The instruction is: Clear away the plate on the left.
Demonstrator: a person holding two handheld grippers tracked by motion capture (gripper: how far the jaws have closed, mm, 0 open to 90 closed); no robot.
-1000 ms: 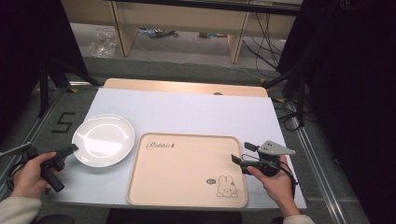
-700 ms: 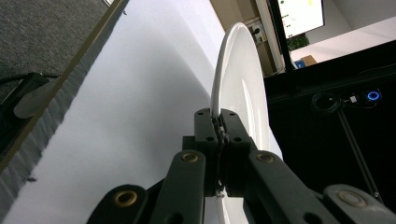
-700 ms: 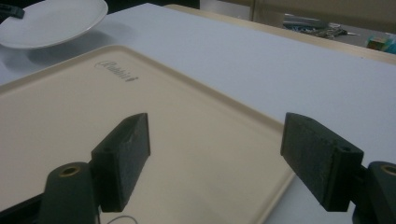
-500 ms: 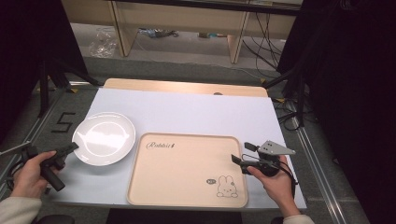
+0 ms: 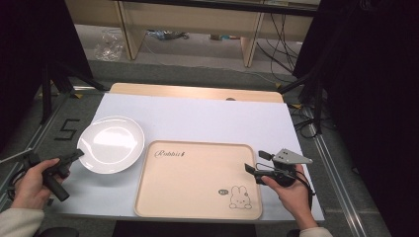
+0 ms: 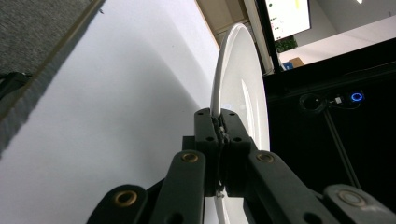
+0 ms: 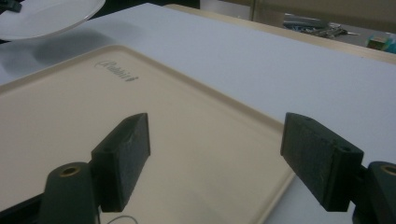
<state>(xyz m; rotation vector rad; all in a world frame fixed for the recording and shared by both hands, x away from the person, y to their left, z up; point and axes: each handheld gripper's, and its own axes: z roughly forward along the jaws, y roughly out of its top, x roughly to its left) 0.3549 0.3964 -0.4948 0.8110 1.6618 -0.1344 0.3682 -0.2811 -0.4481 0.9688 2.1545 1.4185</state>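
A white plate [image 5: 111, 144] sits at the left of the white table, its near-left rim pinched by my left gripper [image 5: 78, 154]. In the left gripper view the jaws of the left gripper [image 6: 219, 123] are shut on the plate's [image 6: 233, 70] thin edge. The right gripper view shows the plate [image 7: 46, 14] held a little above the table, with a shadow under it. A beige tray [image 5: 192, 182] with a rabbit drawing lies front and centre. My right gripper [image 5: 253, 161] stands open at the tray's right edge, and the right gripper [image 7: 215, 149] has nothing between its pads over the tray [image 7: 93, 116].
The white table top [image 5: 212, 118] stretches behind the tray, with a wooden strip [image 5: 197, 92] along its far edge. Metal rails run down both sides. Black stands and cables stand on the floor beyond the table.
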